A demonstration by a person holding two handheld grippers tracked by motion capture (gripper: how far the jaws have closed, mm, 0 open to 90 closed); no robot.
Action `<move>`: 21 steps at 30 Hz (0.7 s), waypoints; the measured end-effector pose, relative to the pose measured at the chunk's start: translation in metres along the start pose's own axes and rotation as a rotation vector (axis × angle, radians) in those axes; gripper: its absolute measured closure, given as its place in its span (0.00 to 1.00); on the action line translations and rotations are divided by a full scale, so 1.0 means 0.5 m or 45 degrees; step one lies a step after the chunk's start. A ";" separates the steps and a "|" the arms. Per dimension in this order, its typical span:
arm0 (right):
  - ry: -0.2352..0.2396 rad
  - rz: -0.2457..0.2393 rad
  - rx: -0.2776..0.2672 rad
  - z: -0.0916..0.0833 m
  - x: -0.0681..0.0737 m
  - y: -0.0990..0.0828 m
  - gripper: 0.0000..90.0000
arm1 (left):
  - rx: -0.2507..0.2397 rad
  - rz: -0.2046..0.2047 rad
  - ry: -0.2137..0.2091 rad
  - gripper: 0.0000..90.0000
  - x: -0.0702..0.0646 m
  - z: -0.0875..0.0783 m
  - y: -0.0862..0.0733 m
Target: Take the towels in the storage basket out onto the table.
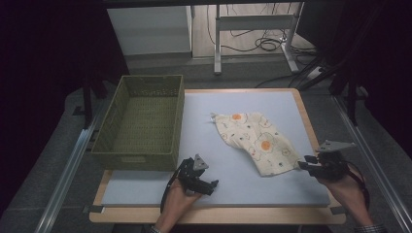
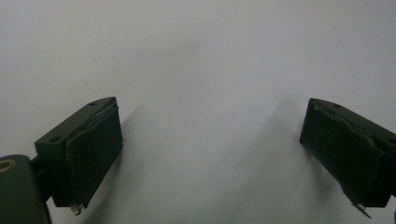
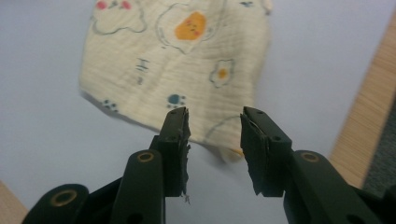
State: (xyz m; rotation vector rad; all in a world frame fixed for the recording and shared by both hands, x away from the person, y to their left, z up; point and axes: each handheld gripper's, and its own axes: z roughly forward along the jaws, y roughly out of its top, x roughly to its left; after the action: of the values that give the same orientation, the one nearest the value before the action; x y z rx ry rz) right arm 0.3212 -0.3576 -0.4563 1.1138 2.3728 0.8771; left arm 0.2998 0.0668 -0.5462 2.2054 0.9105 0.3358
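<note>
the left gripper (image 1: 208, 185) is being held wide open and empty near the mat's front edge, below the green basket (image 1: 141, 121). the right gripper (image 3: 214, 135) is being held partly open at the printed cloth's (image 1: 255, 141) near corner, toward the right edge; the cloth, judged light and limp, is best pinched there.

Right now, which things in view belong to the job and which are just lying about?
In the job:
- patterned cloth, crumpled on the mat
- right tongs, part open, aimed at the cloth's near corner, not gripping it
- left tongs, open over bare mat
- green basket, probably where the cloth goes

Lying about:
- cables on the floor
- metal stand behind the table
</note>
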 end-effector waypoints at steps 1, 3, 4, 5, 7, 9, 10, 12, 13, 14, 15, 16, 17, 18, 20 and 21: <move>-0.007 0.014 -0.006 -0.002 -0.004 -0.002 0.68 | 0.000 0.000 0.000 0.06 0.000 0.000 0.000; -0.034 0.047 -0.017 -0.001 -0.017 -0.004 0.68 | 0.001 0.000 0.000 0.06 0.000 0.000 0.000; -0.042 0.058 -0.023 0.004 -0.024 -0.005 0.68 | 0.001 0.000 0.000 0.06 0.000 0.000 0.000; -0.042 0.078 -0.026 0.011 -0.030 -0.005 0.67 | 0.001 0.000 0.000 0.06 0.000 0.000 0.000; -0.033 0.110 -0.030 0.031 -0.040 -0.006 0.65 | -0.003 -0.005 0.000 0.06 0.000 0.000 0.000; -0.018 0.129 -0.028 0.058 -0.046 -0.008 0.65 | -0.002 -0.004 0.000 0.06 0.000 0.000 0.000; -0.005 0.138 -0.020 0.073 -0.047 -0.009 0.66 | -0.002 -0.004 0.000 0.06 0.000 0.000 0.000; 0.011 0.149 0.014 0.100 -0.046 -0.013 0.80 | -0.002 -0.004 0.000 0.06 0.000 0.000 0.000; 0.001 0.143 0.029 0.114 -0.043 -0.015 0.87 | -0.002 -0.004 0.000 0.06 0.000 0.000 0.000; -0.002 0.133 0.038 0.118 -0.041 -0.015 0.93 | -0.002 -0.004 0.000 0.06 0.000 0.000 0.000; -0.016 0.117 0.048 0.120 -0.040 -0.012 0.95 | -0.002 -0.004 0.000 0.06 0.000 0.000 0.000; -0.039 0.099 0.050 0.118 -0.041 -0.007 0.96 | -0.002 -0.004 0.000 0.06 0.000 0.000 0.000; -0.069 0.085 0.044 0.111 -0.046 0.000 0.96 | -0.002 -0.004 0.000 0.06 0.000 0.000 0.000; -0.108 0.080 0.033 0.102 -0.055 0.008 0.96 | -0.002 -0.005 0.000 0.06 0.000 0.000 0.000; -0.174 0.122 0.006 0.083 -0.087 0.025 0.96 | 0.001 -0.001 0.000 0.06 0.000 0.000 0.000; -0.190 0.138 0.002 0.080 -0.099 0.029 0.96 | 0.001 -0.001 0.000 0.06 0.000 0.000 0.000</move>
State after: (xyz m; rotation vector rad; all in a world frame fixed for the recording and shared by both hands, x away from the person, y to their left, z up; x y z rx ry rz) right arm 0.3822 -0.3742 -0.4727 1.2721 2.2109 0.7977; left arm 0.2998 0.0668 -0.5461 2.2055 0.9115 0.3348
